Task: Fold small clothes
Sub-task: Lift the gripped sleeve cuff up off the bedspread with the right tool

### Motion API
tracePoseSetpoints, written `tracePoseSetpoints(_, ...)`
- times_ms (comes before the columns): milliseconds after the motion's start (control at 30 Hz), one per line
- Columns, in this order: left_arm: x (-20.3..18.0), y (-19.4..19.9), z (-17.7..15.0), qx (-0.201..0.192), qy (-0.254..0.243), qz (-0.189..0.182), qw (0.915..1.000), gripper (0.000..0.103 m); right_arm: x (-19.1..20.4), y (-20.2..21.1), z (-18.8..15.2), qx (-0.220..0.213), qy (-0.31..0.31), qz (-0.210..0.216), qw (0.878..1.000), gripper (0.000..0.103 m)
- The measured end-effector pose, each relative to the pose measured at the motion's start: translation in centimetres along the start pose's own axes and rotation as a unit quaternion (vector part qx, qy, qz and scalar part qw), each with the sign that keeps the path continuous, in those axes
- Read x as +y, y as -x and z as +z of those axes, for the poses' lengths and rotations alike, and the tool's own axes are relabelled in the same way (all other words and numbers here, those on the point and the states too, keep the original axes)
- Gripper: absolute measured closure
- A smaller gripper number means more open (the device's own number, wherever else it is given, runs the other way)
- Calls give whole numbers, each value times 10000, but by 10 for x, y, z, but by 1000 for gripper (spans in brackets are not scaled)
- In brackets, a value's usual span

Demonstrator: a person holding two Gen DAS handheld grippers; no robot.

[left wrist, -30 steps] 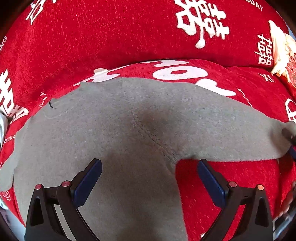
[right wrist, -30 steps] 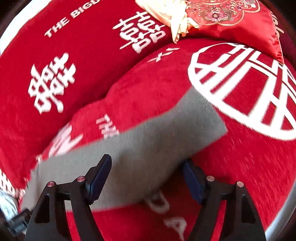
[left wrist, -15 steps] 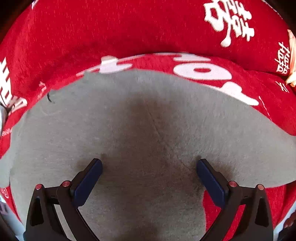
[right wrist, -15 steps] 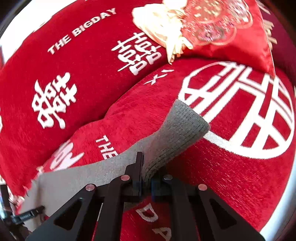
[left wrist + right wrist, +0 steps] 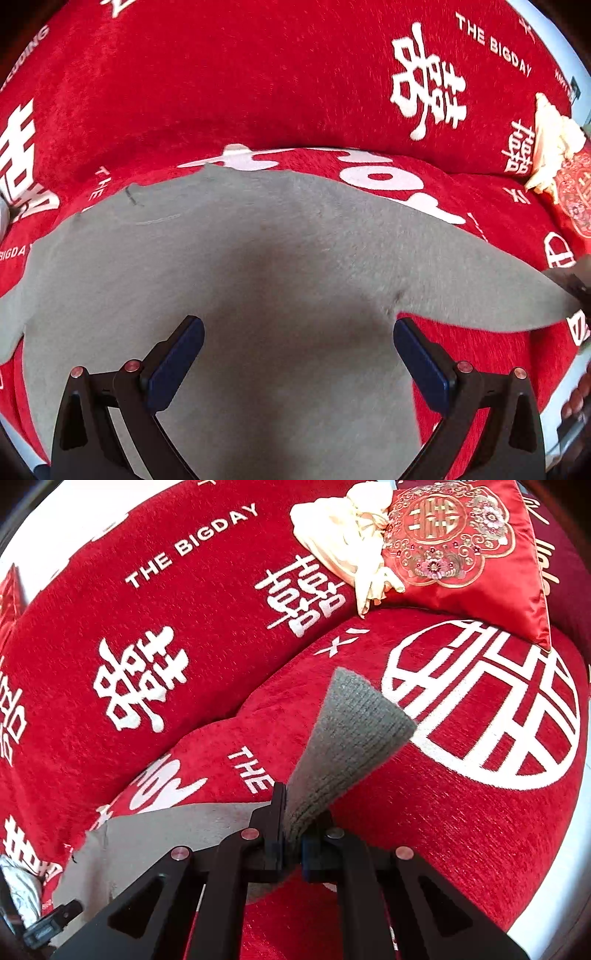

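Your grey sweater (image 5: pixel 280 280) lies spread flat on the red sofa cover (image 5: pixel 258 92), collar toward the backrest, with one sleeve (image 5: pixel 354 738) stretched out to your right. Your right gripper (image 5: pixel 293 843) has its fingers pinched tight on that sleeve just short of the ribbed cuff, which stands up past them. The hold looks narrow, so a quick swing inward could let the knit slide out, or drag the whole body askew across the plush cover. Your left gripper (image 5: pixel 297 354) hangs over the sweater's body with fingers spread wide, gripping nothing; unless it pins the cloth, the fold line may wander. The embroidered cushion (image 5: pixel 472 554) and cream cloth (image 5: pixel 347 542) sit well apart.
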State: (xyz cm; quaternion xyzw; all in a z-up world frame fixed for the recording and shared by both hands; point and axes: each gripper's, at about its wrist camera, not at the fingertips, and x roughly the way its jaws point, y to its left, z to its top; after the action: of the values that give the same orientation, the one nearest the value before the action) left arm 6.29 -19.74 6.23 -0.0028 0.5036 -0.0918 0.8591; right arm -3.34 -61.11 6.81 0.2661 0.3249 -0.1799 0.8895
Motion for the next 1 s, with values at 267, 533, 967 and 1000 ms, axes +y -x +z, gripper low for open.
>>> tracePoseSetpoints(267, 37, 18, -20, -76, 151, -101, 9998, 0, 14, 20, 2, -34, -228, 72, 9997, 96)
tracePoseSetpoints(533, 88, 22, -47, 18, 373, 73, 9993, 0, 68, 45, 3, -207, -18, 258, 9995, 96)
tracePoseSetpoints(967, 152, 33, -73, -11, 642, 62, 9979, 0, 162, 61, -18, -287, 436, 483, 9975, 96)
tracePoseSetpoints(1000, 155, 34, -74, -33, 635, 61, 9980, 0, 168, 61, -20, -290, 466, 491, 9973, 96)
